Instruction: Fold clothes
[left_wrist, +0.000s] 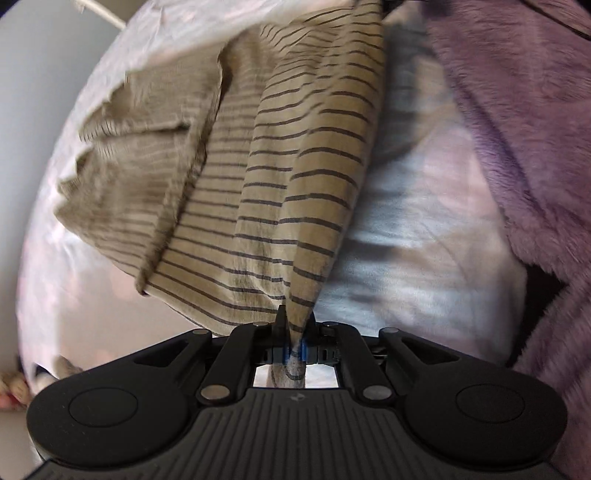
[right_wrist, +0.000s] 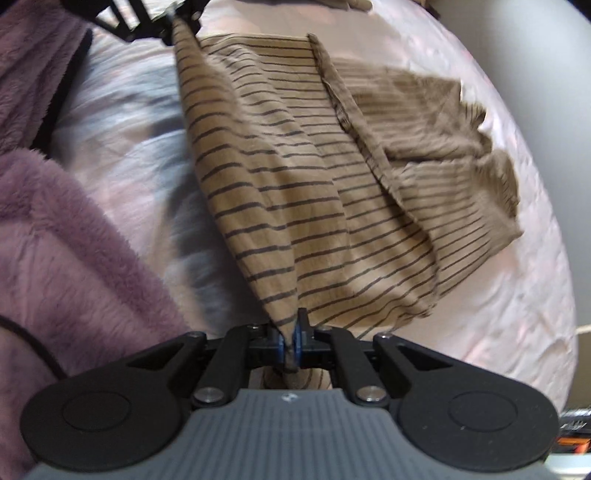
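Overhead, 2 claws — left claw (left_wrist: 295, 332), right claw (right_wrist: 290, 334) — clenched on tan striped shirt (left_wrist: 280, 192).

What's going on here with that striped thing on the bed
A person is folding laundry with a handheld gripper in each hand. The left gripper and the right gripper are each clamped shut on a pinch of the tan striped garment, so one edge is held up between them while the rest trails onto the pale bedsheet. A purple fleece blanket lies alongside. The fold isn't finished; the garment's far part is bunched.
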